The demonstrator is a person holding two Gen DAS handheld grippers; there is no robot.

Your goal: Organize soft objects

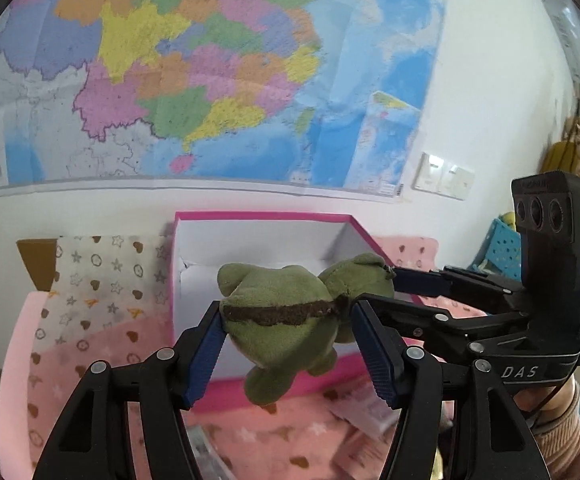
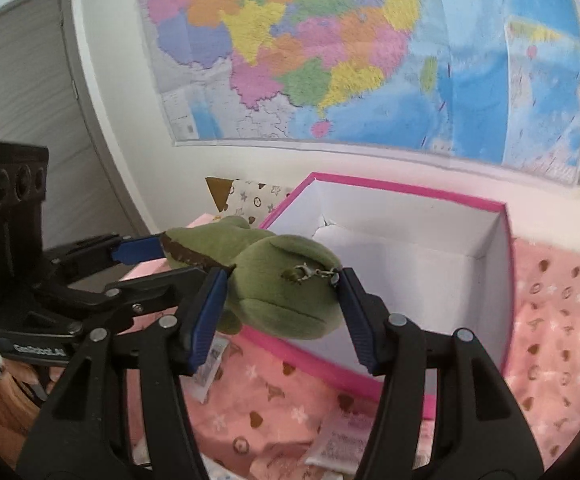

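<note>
A green plush toy (image 1: 278,320) with a dark brown band hangs in the air in front of an open pink box (image 1: 258,216) with white inner walls. My left gripper (image 1: 286,340) is shut on the banded part, one blue pad on each side. The right gripper (image 1: 376,286) comes in from the right and pinches the toy's other lobe. In the right wrist view, my right gripper (image 2: 284,304) is shut on the rounded green plush toy (image 2: 290,300), which carries a small metal clasp. The left gripper (image 2: 182,262) holds the banded end at the left. The box (image 2: 402,190) lies just behind the toy.
A pink blanket (image 2: 562,320) with stars and hearts covers the surface under the box. Small printed packets (image 2: 342,440) lie on it near the front. A large map (image 1: 210,80) fills the wall behind. A grey door (image 2: 22,100) stands left, and a blue basket (image 1: 502,248) right.
</note>
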